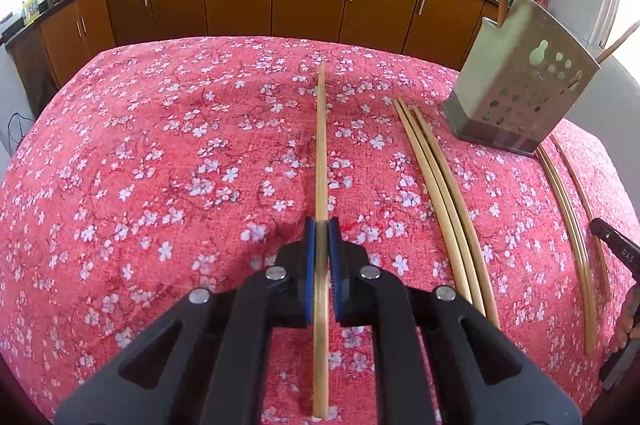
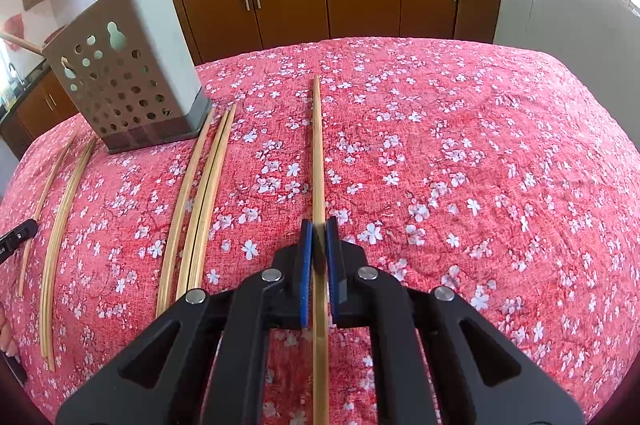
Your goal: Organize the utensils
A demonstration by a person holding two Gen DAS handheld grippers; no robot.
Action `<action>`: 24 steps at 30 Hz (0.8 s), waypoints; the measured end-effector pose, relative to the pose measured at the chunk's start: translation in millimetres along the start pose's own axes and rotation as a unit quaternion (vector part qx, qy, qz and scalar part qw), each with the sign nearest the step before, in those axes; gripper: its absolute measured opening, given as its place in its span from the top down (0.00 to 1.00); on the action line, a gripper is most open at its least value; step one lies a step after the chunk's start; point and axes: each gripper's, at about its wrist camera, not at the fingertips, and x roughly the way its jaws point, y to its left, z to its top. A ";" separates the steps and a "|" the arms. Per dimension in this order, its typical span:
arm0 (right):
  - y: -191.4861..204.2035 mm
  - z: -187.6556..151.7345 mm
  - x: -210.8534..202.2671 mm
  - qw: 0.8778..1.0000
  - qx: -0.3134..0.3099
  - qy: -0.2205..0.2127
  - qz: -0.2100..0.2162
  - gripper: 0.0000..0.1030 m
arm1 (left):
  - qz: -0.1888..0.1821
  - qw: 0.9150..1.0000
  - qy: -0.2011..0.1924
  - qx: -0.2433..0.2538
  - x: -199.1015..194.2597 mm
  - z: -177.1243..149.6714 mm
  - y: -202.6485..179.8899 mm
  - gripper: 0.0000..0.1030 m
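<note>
On a red floral tablecloth (image 1: 160, 153), the left gripper (image 1: 322, 229) is clamped mid-length on a light, stiff, slippery-looking chopstick (image 1: 321, 145) left of the perforated holder (image 1: 520, 97); the right gripper (image 2: 319, 229) likewise clamps another chopstick (image 2: 318, 153).

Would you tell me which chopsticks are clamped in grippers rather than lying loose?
The lone chopstick in the left gripper, and another in the right gripper.

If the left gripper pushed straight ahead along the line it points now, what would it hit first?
Most likely the red floral tablecloth: the left gripper, shut on a bamboo chopstick, points down at the cloth, and no other object lies along that line. The perforated metal utensil holder stands well off to the right.
</note>
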 end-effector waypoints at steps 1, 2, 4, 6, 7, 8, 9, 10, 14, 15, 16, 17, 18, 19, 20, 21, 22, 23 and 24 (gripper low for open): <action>-0.1 0.0 -0.1 1.000 0.000 0.000 0.000 0.92 | 0.000 1.000 0.000 0.000 -0.3 -0.3 0.1 0.90; -0.8 0.5 0.0 1.000 0.000 0.000 -0.001 0.92 | 0.000 1.000 0.000 0.000 -0.8 -0.5 1.0 0.90; -0.8 0.6 1.0 1.000 0.001 0.000 0.000 0.92 | 0.001 1.000 0.000 0.001 -0.7 -0.5 0.6 0.90; 0.2 0.0 0.1 1.000 0.002 0.000 0.000 0.92 | 0.001 1.000 0.000 0.001 -0.8 -0.6 0.4 0.90; 0.7 -0.5 -0.3 1.000 0.002 0.000 0.000 0.92 | 0.001 1.000 0.000 0.001 -0.8 -0.5 0.5 0.90; -0.1 -0.2 -0.1 1.000 0.002 0.000 0.000 0.92 | 0.000 1.000 0.000 0.000 -0.8 -0.4 0.4 0.90; 0.1 -0.2 -0.1 1.000 0.002 0.000 0.000 0.92 | 0.000 1.000 0.000 0.000 -1.1 -0.5 -0.5 0.90; -0.3 -0.2 -0.1 1.000 0.003 0.000 0.000 0.92 | 0.000 1.000 0.000 0.000 -1.2 -0.4 0.0 0.90; 0.2 -1.1 -1.2 1.000 0.005 0.000 0.000 0.92 | -0.001 1.000 0.000 -0.001 -0.9 -0.3 0.1 0.90; 0.5 -0.8 -1.1 1.000 0.005 0.000 0.000 0.92 | -0.001 1.000 0.000 -0.001 -0.8 -0.3 0.3 0.90; 1.3 -0.6 -1.1 1.000 0.005 0.000 0.000 0.92 | -0.001 1.000 0.000 -0.001 -0.9 -0.2 0.3 0.90; 1.1 -0.5 -1.0 1.000 0.006 0.000 0.000 0.92 | -0.002 1.000 0.000 -0.002 -1.0 -0.1 -0.2 0.90; 0.9 -0.4 -0.9 1.000 0.005 0.000 0.000 0.92 | -0.002 1.000 0.000 -0.003 -1.0 -0.2 -0.3 0.90; 0.8 -0.3 -0.9 1.000 0.005 0.000 0.000 0.92 | -0.002 1.000 0.000 -0.003 -1.1 -0.1 -0.2 0.90; 0.6 -0.2 -1.0 1.000 0.006 0.000 0.000 0.92 | -0.002 1.000 0.000 -0.003 -1.2 -0.2 -0.3 0.90; 1.2 -0.5 -1.1 1.000 0.006 0.000 0.000 0.92 | -0.002 1.000 0.000 -0.003 -1.2 -0.2 -0.2 0.90; 1.6 -0.9 -1.3 1.000 0.007 0.000 0.000 0.92 | -0.002 1.000 0.000 -0.003 -1.2 -0.2 0.0 0.90; 1.7 -1.0 -1.6 1.000 0.007 0.000 0.000 0.92 | -0.003 1.000 0.000 -0.003 -1.4 -0.1 0.1 0.90; 1.7 -0.9 -1.6 1.000 0.008 0.000 0.000 0.92 | -0.003 1.000 0.000 -0.004 -1.4 -0.1 -0.1 0.90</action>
